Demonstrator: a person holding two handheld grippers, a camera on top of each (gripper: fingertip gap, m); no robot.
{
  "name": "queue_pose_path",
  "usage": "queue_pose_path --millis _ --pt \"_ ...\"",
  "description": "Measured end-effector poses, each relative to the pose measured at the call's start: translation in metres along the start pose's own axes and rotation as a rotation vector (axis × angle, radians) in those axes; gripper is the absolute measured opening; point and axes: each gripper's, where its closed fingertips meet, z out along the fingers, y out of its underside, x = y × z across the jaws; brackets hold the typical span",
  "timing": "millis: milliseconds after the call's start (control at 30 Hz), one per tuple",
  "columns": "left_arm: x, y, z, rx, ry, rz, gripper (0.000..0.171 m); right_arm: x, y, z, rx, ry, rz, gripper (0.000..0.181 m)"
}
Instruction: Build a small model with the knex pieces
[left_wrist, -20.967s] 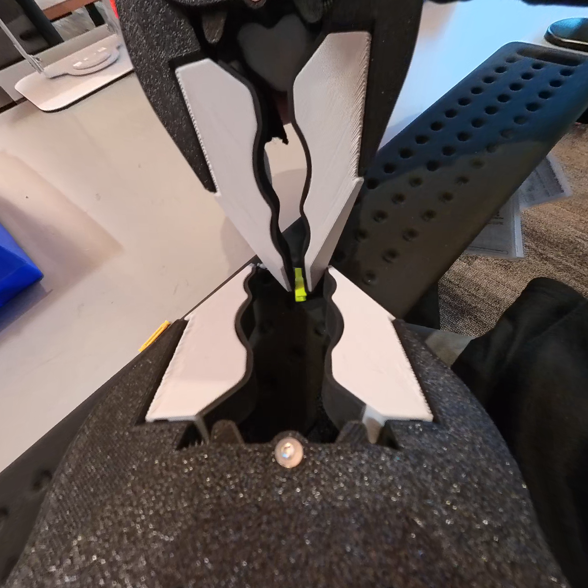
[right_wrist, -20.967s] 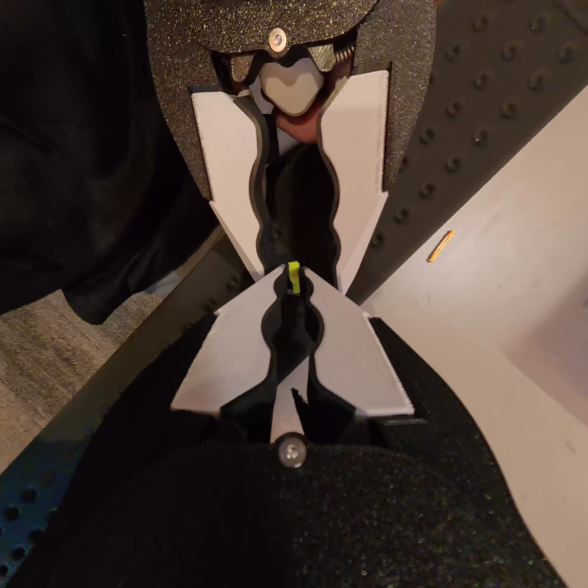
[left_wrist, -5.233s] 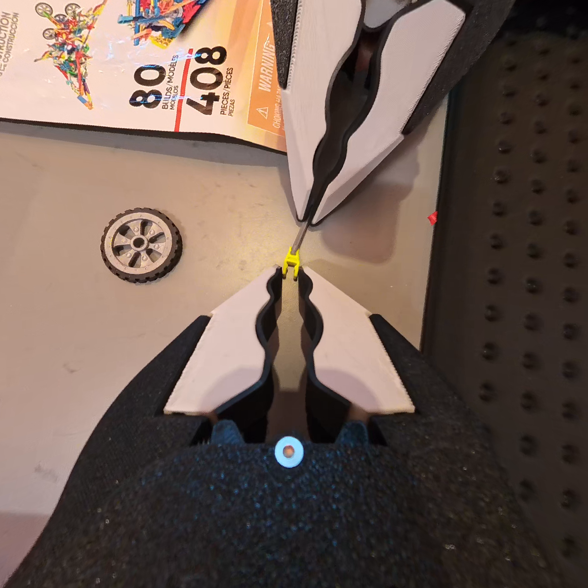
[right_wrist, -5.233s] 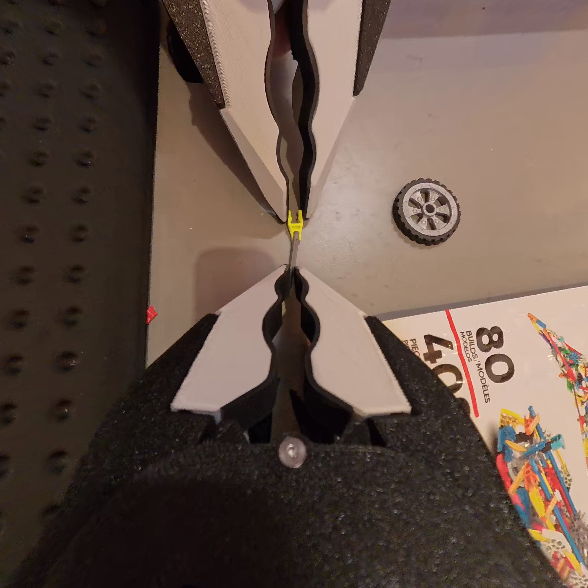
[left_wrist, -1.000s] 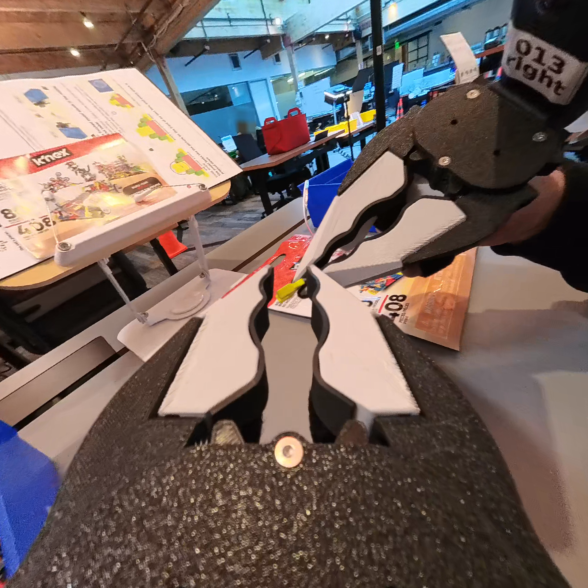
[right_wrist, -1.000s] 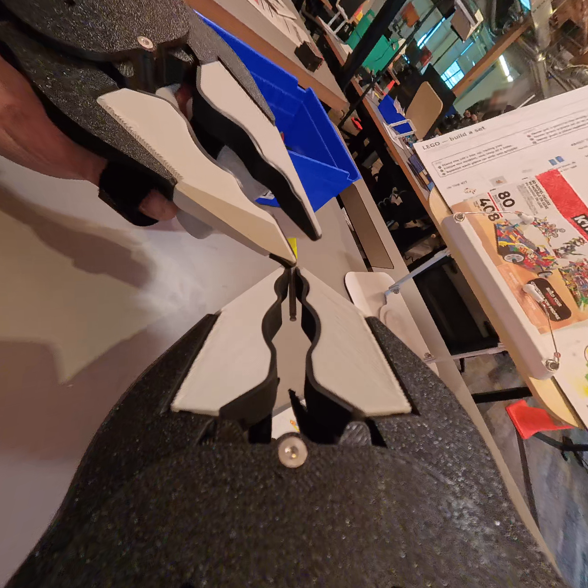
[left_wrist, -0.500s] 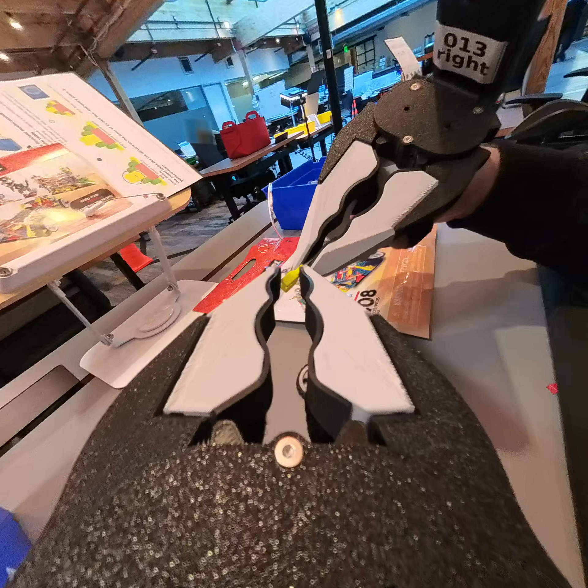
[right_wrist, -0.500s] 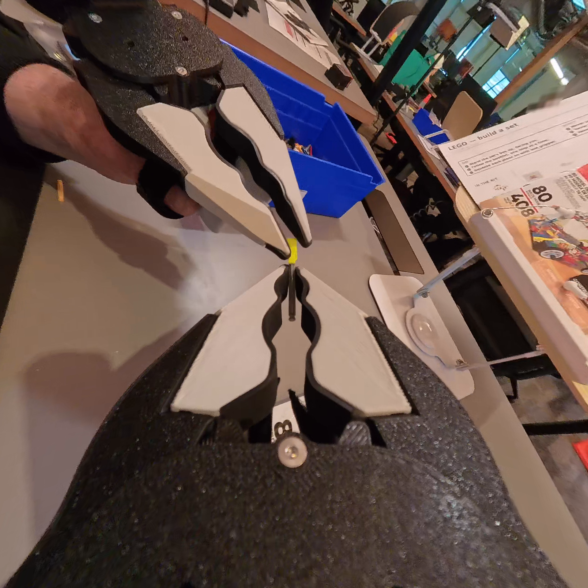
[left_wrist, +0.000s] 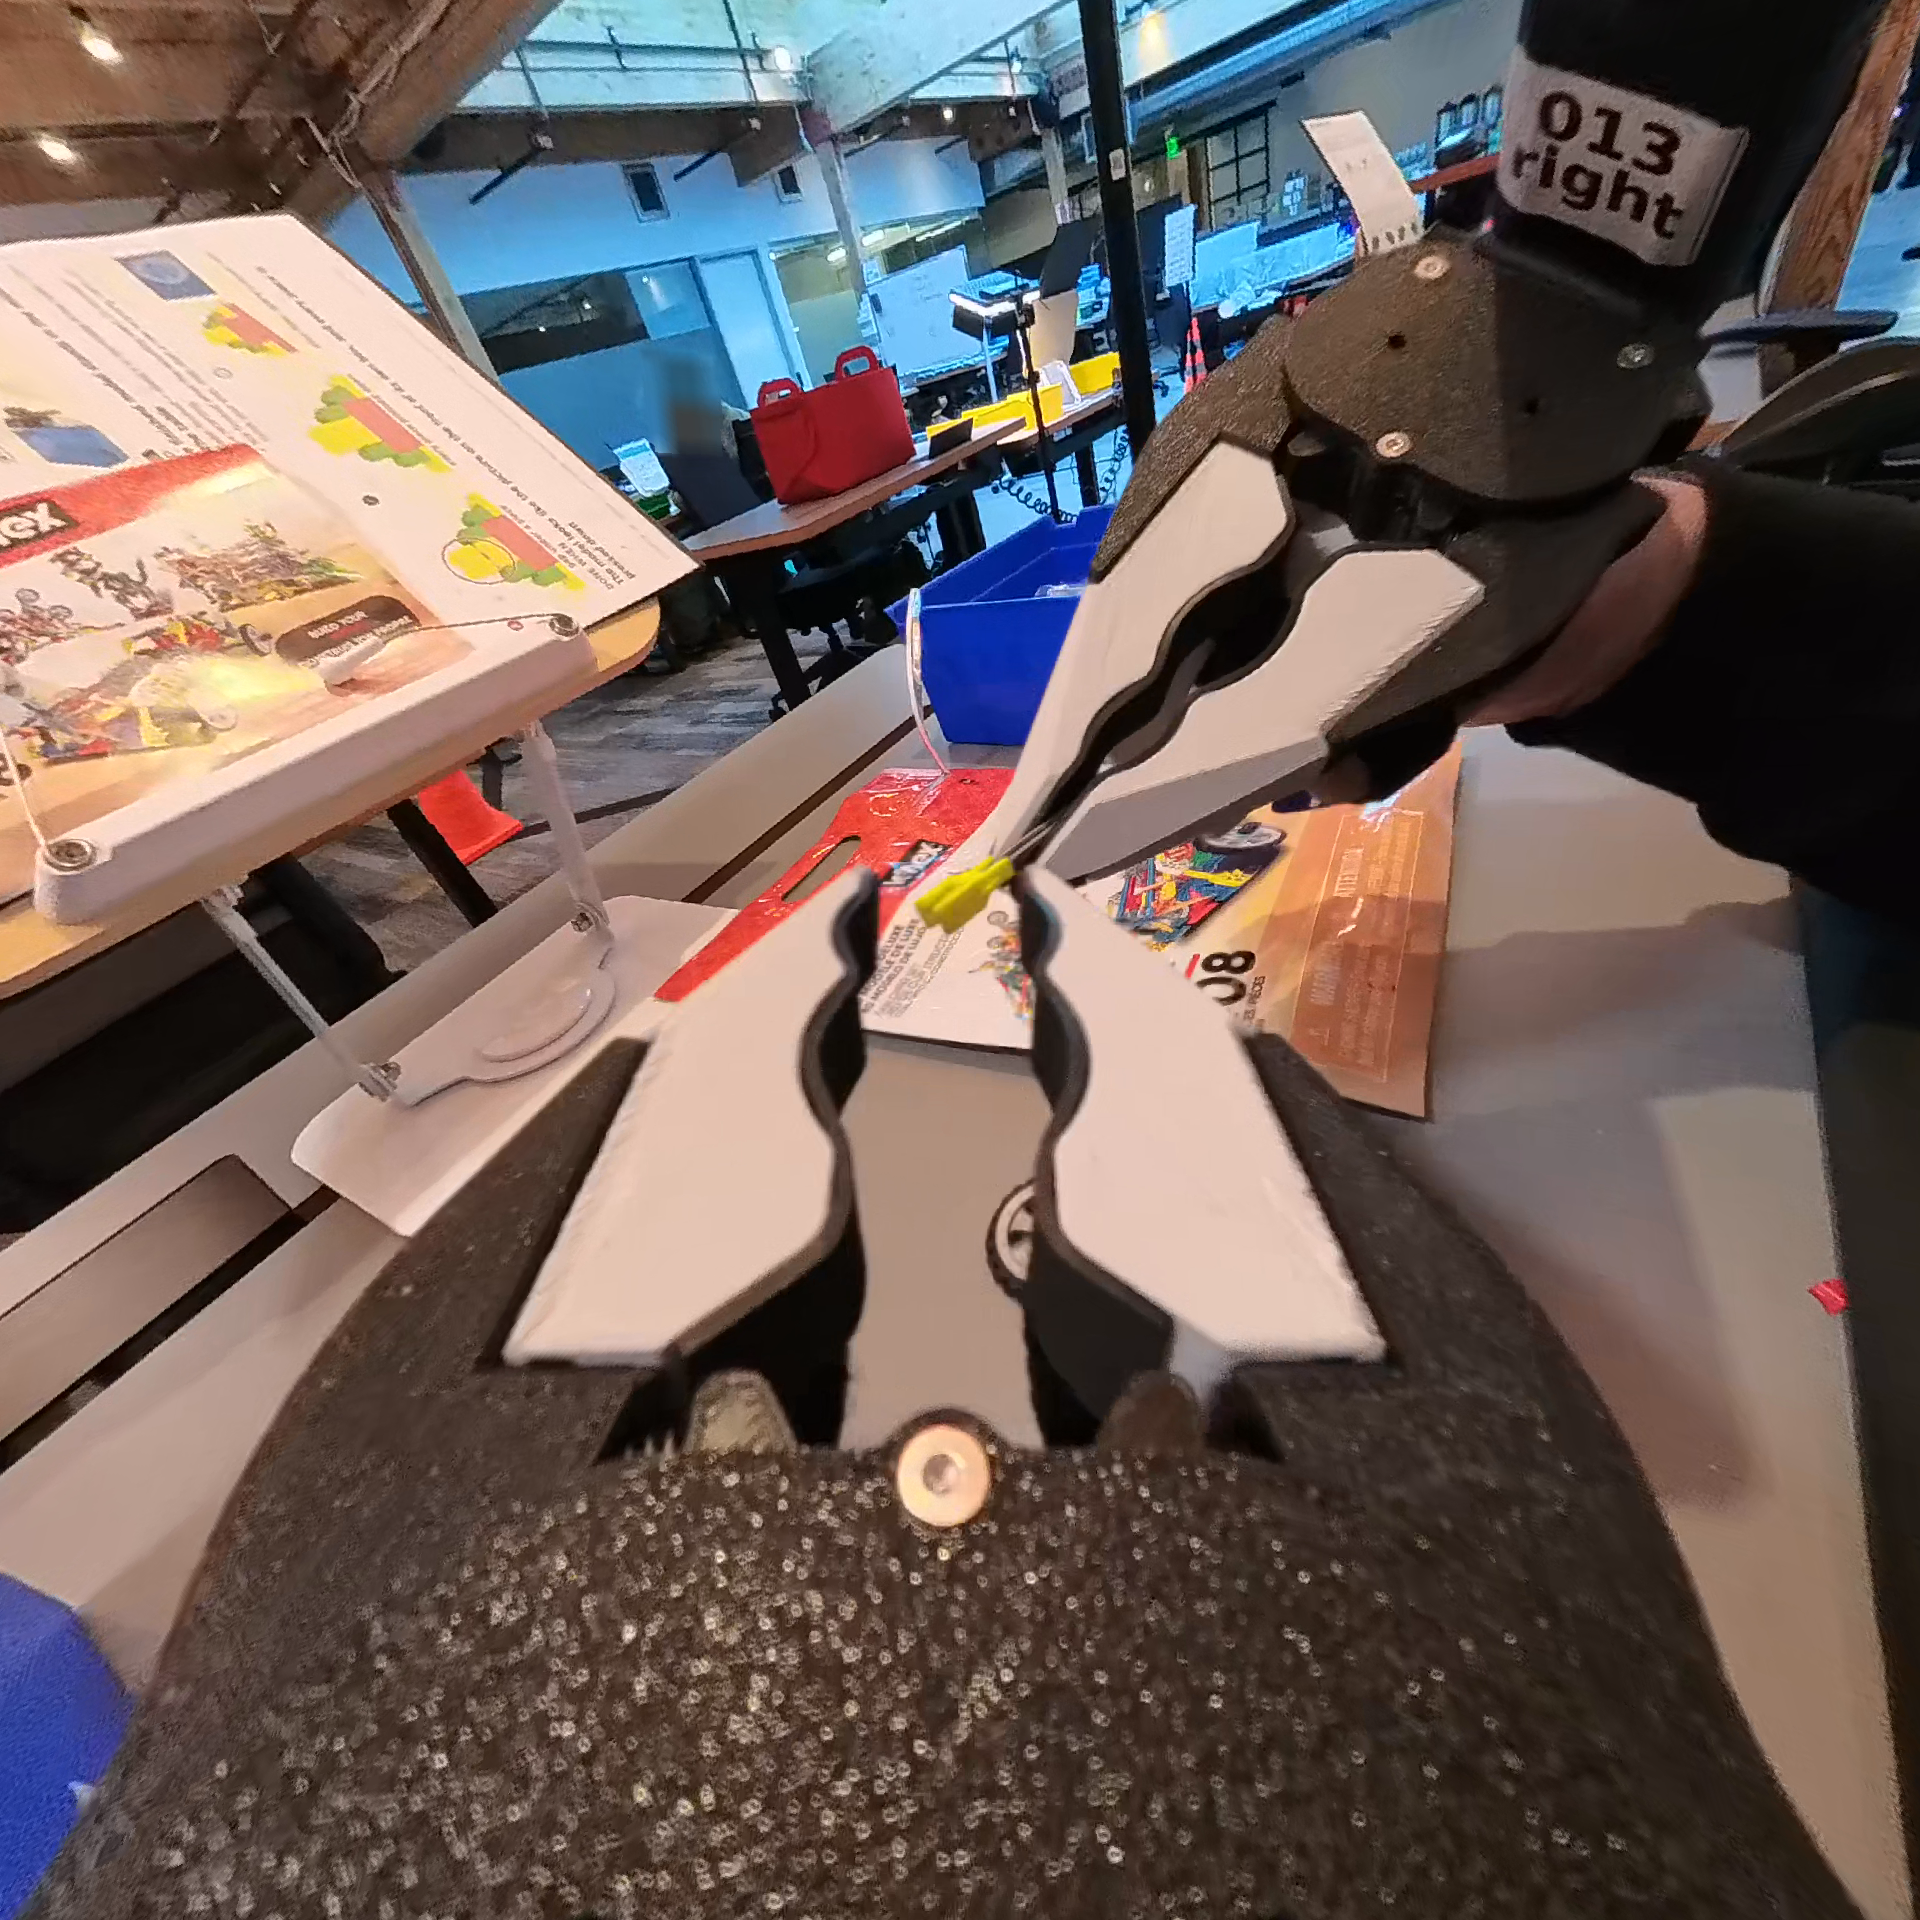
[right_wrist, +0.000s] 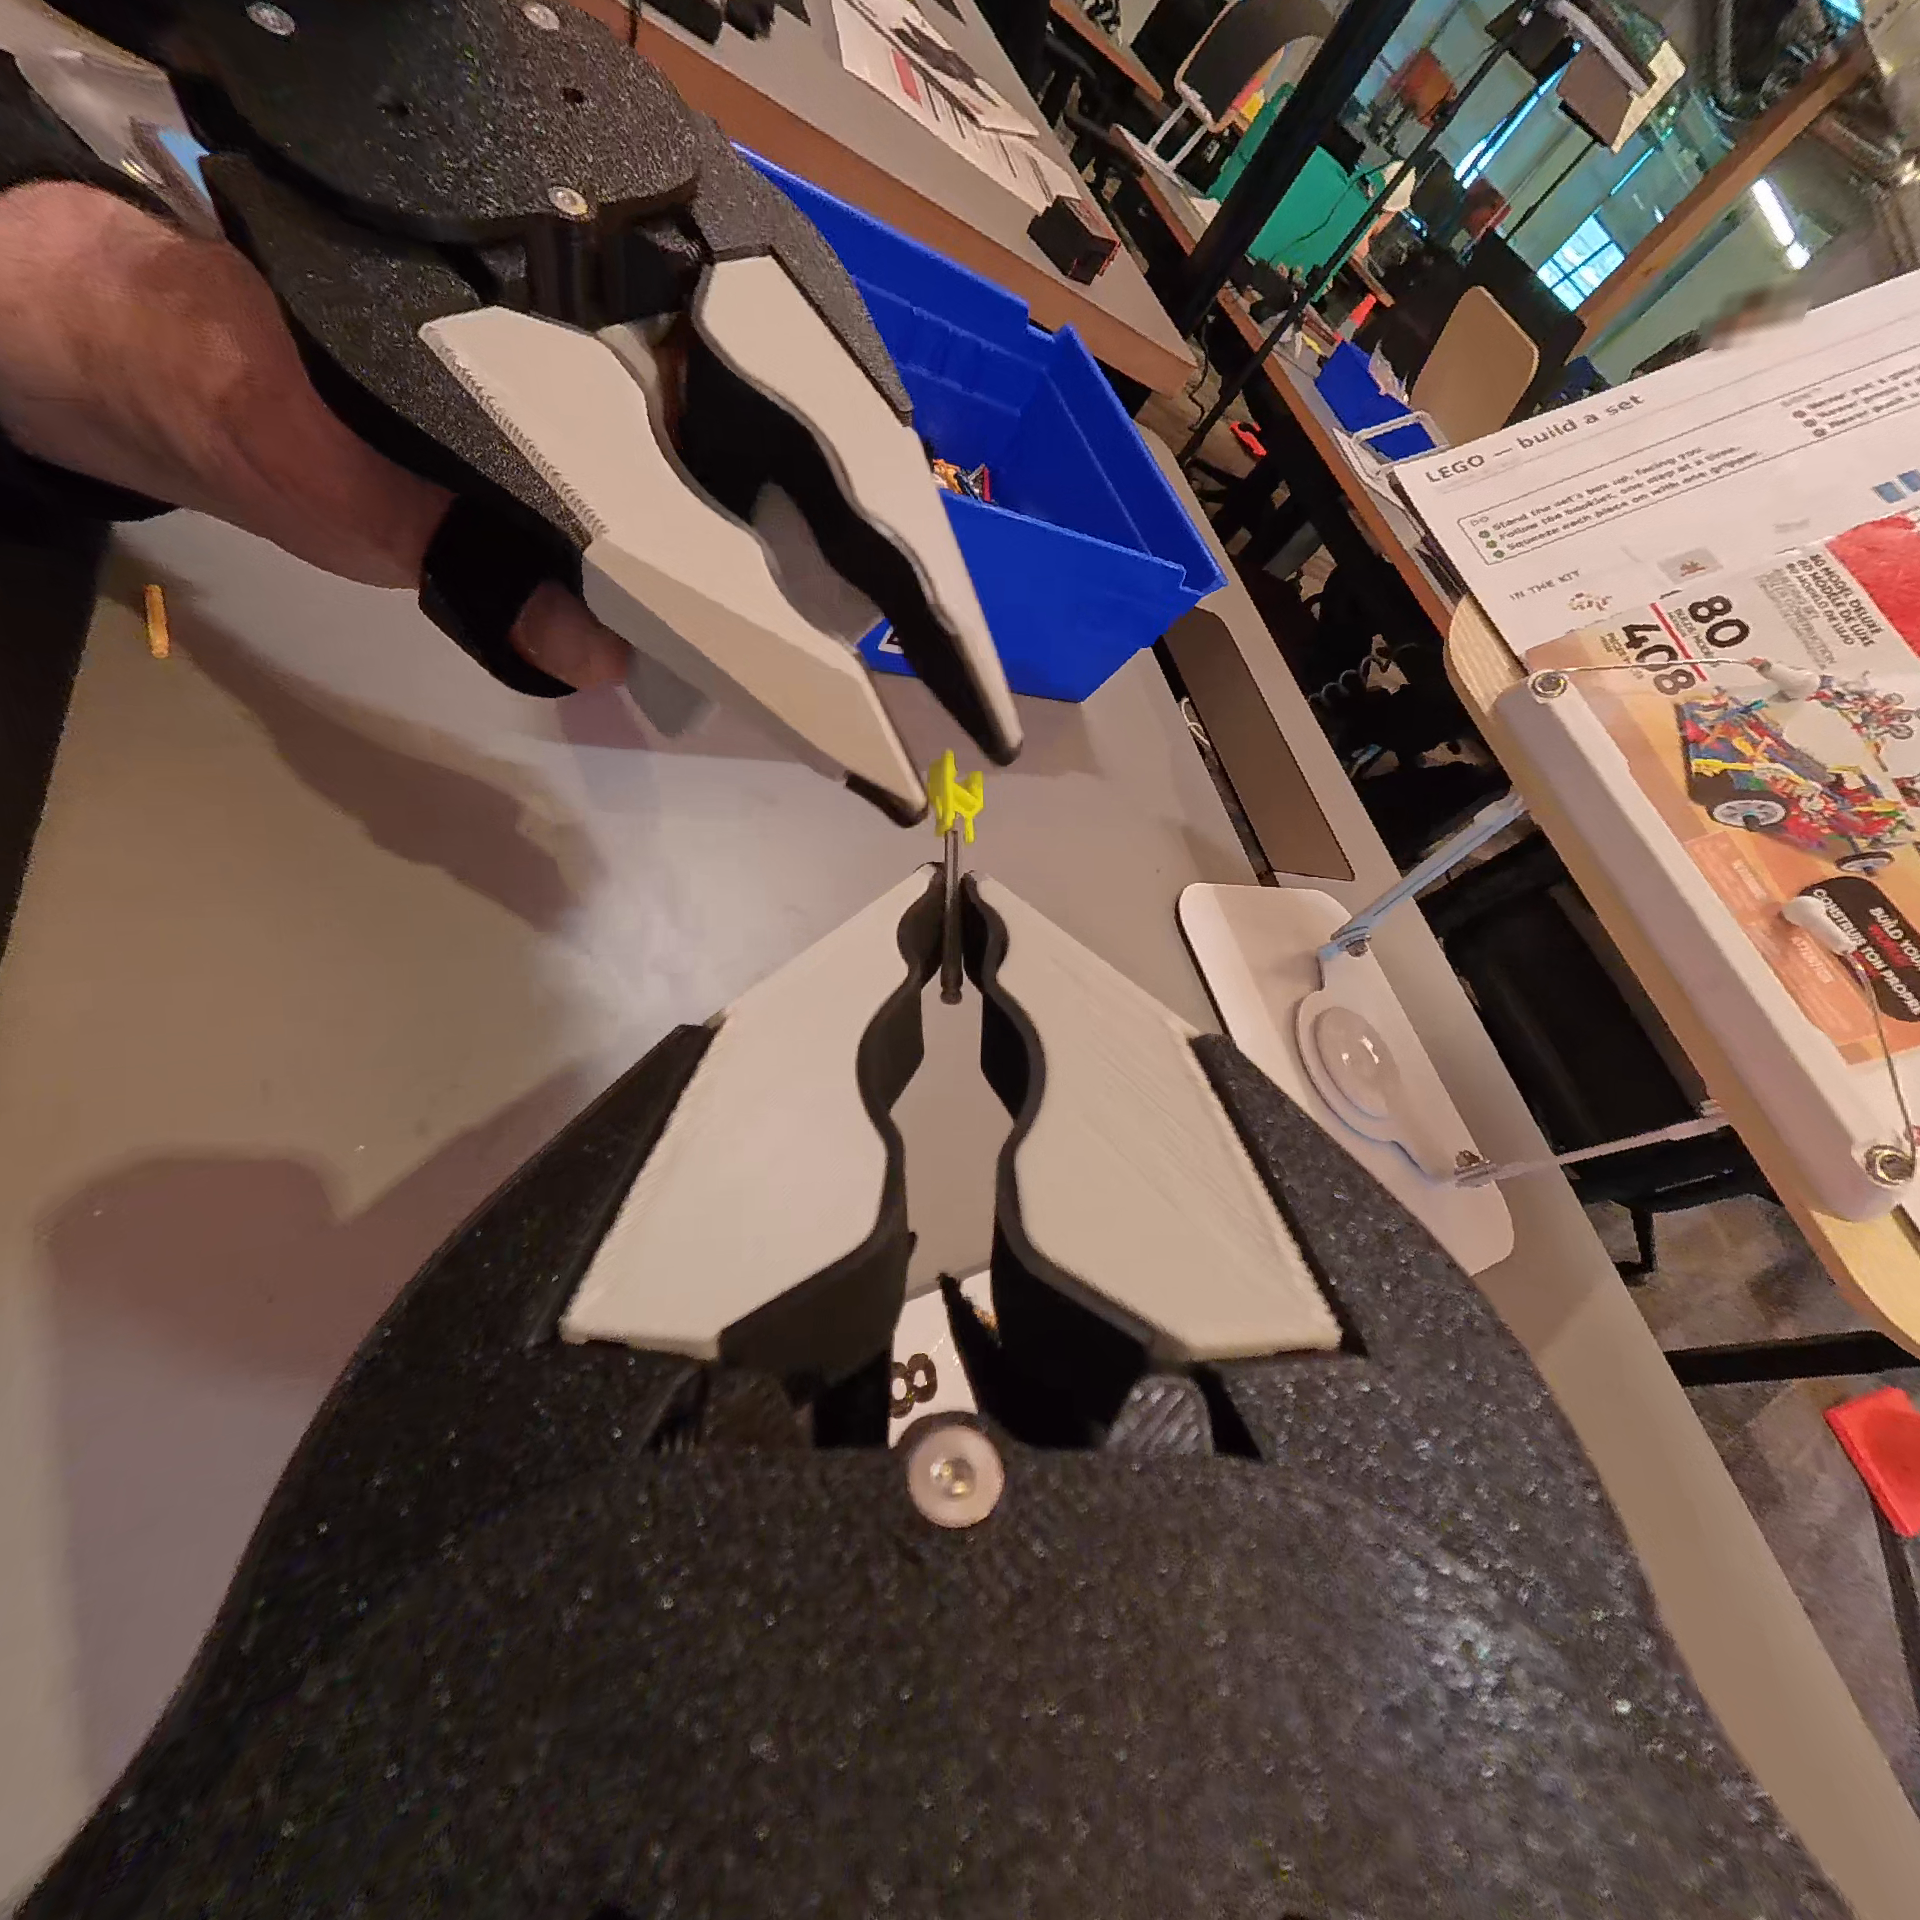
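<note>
My right gripper is shut on a thin dark grey rod that sticks out past its tips. A small yellow connector sits on the far end of the rod. My left gripper faces it tip to tip and is open, its fingertips on either side of the yellow connector without clamping it. The left gripper shows from the right wrist view, the right gripper from the left wrist view. Both are held above the grey table.
A blue bin with small parts stands at the table's far edge. A white stand with an instruction sheet is on the left. A flat printed box and a grey wheel lie under the grippers. A small tan piece lies on the table. Both grippers' tips are close together, under 4 cm apart.
My left gripper's jaws have opened around the yellow connector, which stays on the rod in my right gripper. Both grippers have shifted slightly.
</note>
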Motion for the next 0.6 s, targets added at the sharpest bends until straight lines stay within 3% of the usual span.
queue_pose_path --millis 67,367,600 --pt "0.000 0.001 0.000 -0.012 0.003 0.021 0.033 0.000 -0.001 -0.003 0.008 -0.010 0.000 0.001" --pt "0.010 0.004 0.003 -0.067 -0.041 0.241 0.010 -0.007 0.000 -0.005 0.021 -0.057 0.022 0.001" --pt "-0.003 0.001 0.001 -0.048 -0.093 0.136 0.009 0.003 -0.008 0.004 0.052 0.025 0.039 0.001"
